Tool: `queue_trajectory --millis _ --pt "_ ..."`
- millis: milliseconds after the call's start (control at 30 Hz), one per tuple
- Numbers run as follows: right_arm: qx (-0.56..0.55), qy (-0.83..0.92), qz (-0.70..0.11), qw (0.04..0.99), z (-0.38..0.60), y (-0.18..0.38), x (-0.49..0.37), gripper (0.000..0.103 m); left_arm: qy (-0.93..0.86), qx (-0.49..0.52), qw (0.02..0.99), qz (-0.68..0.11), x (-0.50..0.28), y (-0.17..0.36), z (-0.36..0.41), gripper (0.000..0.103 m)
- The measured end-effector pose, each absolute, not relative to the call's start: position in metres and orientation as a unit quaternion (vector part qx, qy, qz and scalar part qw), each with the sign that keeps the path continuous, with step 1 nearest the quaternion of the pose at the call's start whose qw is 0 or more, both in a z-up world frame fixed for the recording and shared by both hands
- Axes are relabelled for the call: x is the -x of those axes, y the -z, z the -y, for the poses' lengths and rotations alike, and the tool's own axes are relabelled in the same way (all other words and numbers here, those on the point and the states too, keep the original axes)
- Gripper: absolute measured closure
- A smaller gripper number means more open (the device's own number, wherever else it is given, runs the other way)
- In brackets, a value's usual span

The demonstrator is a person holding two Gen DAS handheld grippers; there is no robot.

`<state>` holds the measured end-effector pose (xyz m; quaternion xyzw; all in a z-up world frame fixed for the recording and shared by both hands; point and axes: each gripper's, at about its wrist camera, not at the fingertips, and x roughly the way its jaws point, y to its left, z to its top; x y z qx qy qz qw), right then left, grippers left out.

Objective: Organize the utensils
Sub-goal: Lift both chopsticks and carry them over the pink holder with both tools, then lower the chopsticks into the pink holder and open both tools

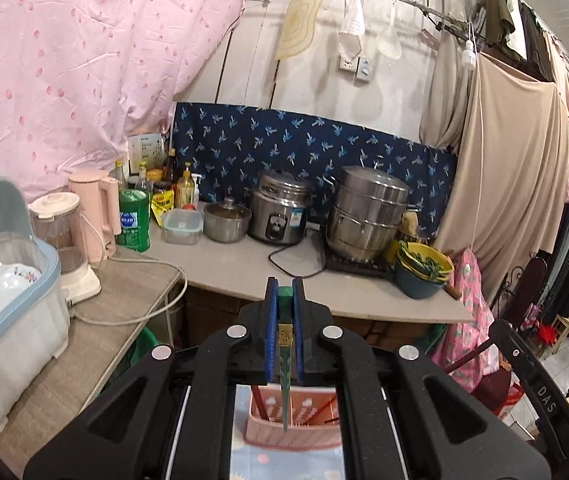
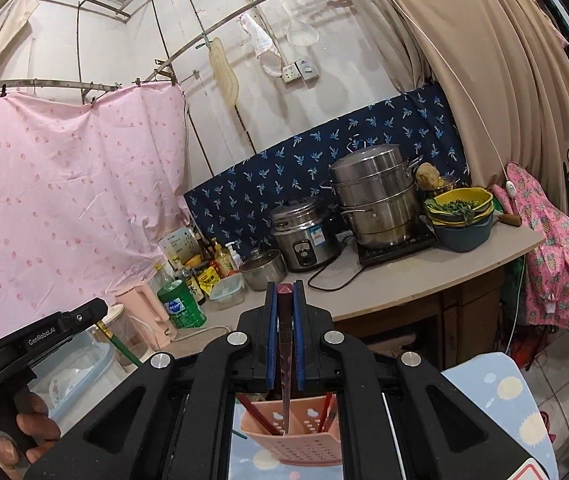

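My left gripper [image 1: 285, 292] is shut on a green chopstick [image 1: 285, 360] that hangs point down between its blue pads. The tip hangs over a pink perforated utensil holder [image 1: 304, 428] that has red chopsticks [image 1: 260, 402] in it. My right gripper [image 2: 285, 292] is shut on a dark maroon chopstick [image 2: 285, 352], also point down over the same pink holder [image 2: 304, 440]. Both sticks' tips are level with the holder's rim; I cannot tell whether they are inside. In the right wrist view a hand [image 2: 24, 432] holds the left gripper at the lower left, the green chopstick [image 2: 122, 350] sticking out.
The holder stands on a light blue patterned tabletop [image 2: 496, 388]. Beyond is a counter [image 1: 244, 268] with a rice cooker [image 1: 280, 208], steamer pot [image 1: 368, 216], small pot, bottles and stacked bowls [image 1: 424, 272]. A lidded dish rack [image 1: 8, 300], blender and pink kettle stand at left.
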<state>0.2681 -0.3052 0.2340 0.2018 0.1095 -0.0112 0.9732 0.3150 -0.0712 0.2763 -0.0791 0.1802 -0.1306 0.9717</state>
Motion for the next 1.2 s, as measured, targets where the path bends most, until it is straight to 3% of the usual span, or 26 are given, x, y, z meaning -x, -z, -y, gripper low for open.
queue_trajectory --millis 600,700,767,833,1200 --pt "-0.189 0.024 -0.202 0.961 0.305 -0.147 -0.33 0.096 0.11 0.063 0.961 -0.245 -0.378 -0.184 0.09 0.096" --pt "-0.186 0.028 -0.203 0.961 0.303 -0.145 -0.329 0.092 0.111 0.058 0.961 -0.246 -0.378 -0.179 0.09 0.096" --pt "-0.188 0.026 -0.203 0.961 0.303 -0.145 -0.326 0.092 0.105 0.051 0.962 -0.248 -0.375 -0.177 0.091 0.093" --pt "-0.189 0.026 -0.201 0.961 0.302 -0.147 -0.321 0.091 0.103 0.052 0.961 -0.252 -0.372 -0.176 0.089 0.083" --pt "-0.183 0.013 -0.197 0.963 0.293 -0.152 -0.266 0.084 0.106 0.048 0.959 -0.259 -0.323 -0.175 0.073 0.071"
